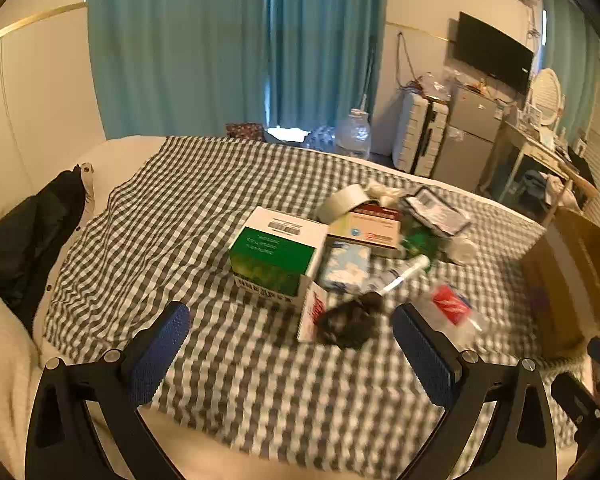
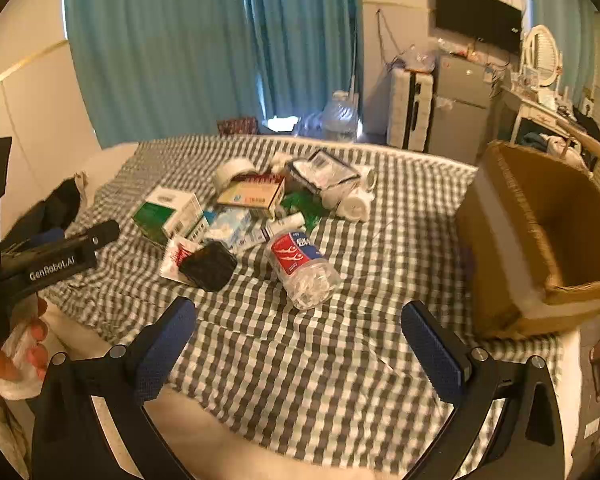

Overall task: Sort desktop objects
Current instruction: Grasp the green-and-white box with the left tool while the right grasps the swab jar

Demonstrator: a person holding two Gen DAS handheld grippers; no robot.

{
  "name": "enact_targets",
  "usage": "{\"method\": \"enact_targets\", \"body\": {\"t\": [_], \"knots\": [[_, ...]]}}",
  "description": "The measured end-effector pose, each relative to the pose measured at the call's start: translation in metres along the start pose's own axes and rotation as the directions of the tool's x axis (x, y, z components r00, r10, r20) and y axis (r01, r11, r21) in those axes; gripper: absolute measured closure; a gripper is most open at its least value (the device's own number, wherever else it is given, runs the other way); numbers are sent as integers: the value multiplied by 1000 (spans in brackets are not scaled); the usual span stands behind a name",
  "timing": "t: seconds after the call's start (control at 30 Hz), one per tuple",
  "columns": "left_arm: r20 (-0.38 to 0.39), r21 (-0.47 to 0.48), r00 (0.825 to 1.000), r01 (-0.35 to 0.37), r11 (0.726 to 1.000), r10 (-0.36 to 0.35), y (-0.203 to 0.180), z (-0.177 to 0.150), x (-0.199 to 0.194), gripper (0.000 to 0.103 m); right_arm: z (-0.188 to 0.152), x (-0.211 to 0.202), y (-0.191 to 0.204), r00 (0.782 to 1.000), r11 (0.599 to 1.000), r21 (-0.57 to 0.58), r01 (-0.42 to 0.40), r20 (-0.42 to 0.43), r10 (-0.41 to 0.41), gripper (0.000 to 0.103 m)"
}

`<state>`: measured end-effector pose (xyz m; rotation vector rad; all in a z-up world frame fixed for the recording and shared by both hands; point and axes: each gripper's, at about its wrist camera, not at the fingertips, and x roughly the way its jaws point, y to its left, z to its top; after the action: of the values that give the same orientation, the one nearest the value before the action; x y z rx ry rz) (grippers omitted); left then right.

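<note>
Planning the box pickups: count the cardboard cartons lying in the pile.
2 clearly: the green-and-white carton at the pile's left, and the yellow-and-red carton behind it, under the tape roll. Others may be hidden.

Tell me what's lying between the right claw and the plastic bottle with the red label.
Nothing: in the right wrist view only bare checked cloth stretches from the open right claw up to the plastic bottle.

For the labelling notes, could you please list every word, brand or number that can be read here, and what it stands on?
"GenRobot.AI": white lettering on the black body of the left claw, seen from the right wrist view.
Red label on the clear plastic bottle: print too blurred to read.
Green and white box: barcode and text too small and blurred.
Other packages in the pile: unreadable.
</note>
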<state>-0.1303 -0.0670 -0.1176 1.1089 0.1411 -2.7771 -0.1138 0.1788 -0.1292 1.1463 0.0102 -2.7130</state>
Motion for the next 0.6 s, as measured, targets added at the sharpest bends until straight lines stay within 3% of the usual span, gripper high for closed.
{"method": "enact_targets", "body": {"t": [0.17,0.33,0.47,0.6], "knots": [[-1,33,1000,-3,999,3,-1,11,42,0,8,54,-1,999,999,-36,-8,-50,6,0],[56,80,998,7,997,-11,-2,34,79,0,26,104,-2,997,995,-94,-29,-74,22,0],[13,113,999,-37,993,35,-1,37,108,0,32,135,-2,996,990,-134,-34,-92,22,1],[-21,135,1000,-6,991,9,-1,31,124,0,31,163,-5,993,988,-147,-42,-113,26,3]]}}
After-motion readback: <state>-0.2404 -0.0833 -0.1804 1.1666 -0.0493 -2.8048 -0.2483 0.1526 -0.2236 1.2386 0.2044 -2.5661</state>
